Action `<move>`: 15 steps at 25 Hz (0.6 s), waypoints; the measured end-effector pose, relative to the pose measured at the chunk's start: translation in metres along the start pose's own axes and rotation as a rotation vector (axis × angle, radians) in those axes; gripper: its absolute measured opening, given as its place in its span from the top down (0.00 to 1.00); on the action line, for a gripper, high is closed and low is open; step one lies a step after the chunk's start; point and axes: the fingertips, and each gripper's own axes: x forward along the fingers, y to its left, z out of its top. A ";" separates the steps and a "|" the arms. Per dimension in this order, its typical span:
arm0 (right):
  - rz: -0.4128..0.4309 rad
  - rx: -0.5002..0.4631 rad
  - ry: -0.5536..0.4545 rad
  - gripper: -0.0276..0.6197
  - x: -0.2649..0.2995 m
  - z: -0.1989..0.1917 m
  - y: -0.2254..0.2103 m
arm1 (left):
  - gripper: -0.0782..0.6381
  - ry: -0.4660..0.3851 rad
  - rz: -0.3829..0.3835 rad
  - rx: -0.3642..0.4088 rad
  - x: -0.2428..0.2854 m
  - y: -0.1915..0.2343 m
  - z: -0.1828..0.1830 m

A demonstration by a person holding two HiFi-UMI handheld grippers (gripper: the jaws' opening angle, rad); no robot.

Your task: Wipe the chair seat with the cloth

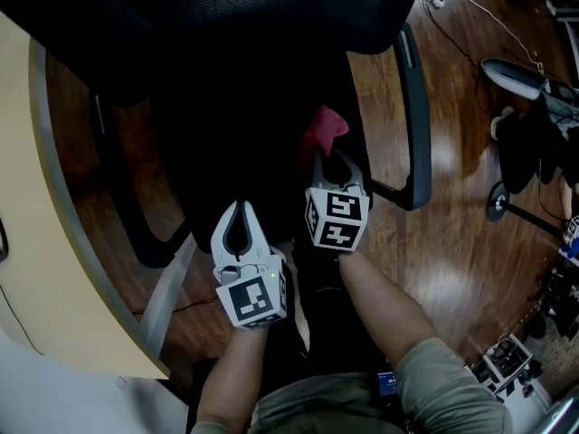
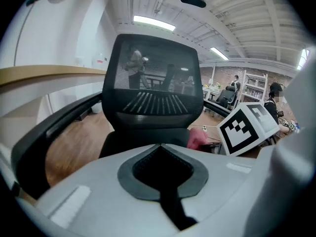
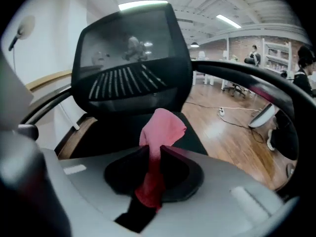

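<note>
A black office chair stands in front of me, its dark seat [image 1: 240, 143] [image 3: 195, 137] below both grippers and its mesh back [image 2: 153, 83] [image 3: 131, 68] beyond. My right gripper [image 1: 332, 156] [image 3: 155, 149] is shut on a pink cloth [image 1: 321, 129] [image 3: 160, 130], which sticks out past the fingertips and hangs over the seat's right part. The cloth [image 2: 197, 138] also shows in the left gripper view, beside the right gripper's marker cube. My left gripper [image 1: 239, 208] [image 2: 160, 147] is shut with nothing in it, over the seat's front edge.
The chair's armrests [image 1: 416, 116] [image 2: 44, 127] flank the seat. A pale curved desk [image 1: 36, 233] lies at the left. Wooden floor [image 1: 452, 215] surrounds the chair, with a cable, a white lamp-like object [image 1: 516, 78] and dark gear at the right.
</note>
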 end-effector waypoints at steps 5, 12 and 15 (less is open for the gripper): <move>0.209 -0.094 -0.029 0.86 -0.024 0.002 0.129 | 0.88 -0.015 0.067 -0.031 -0.056 0.068 0.000; 0.428 -0.226 0.088 0.86 -0.053 -0.059 0.256 | 0.88 0.012 0.134 -0.059 -0.117 0.128 -0.023; 0.506 -0.325 0.148 0.86 -0.053 -0.094 0.294 | 0.88 0.009 0.148 -0.066 -0.128 0.142 -0.034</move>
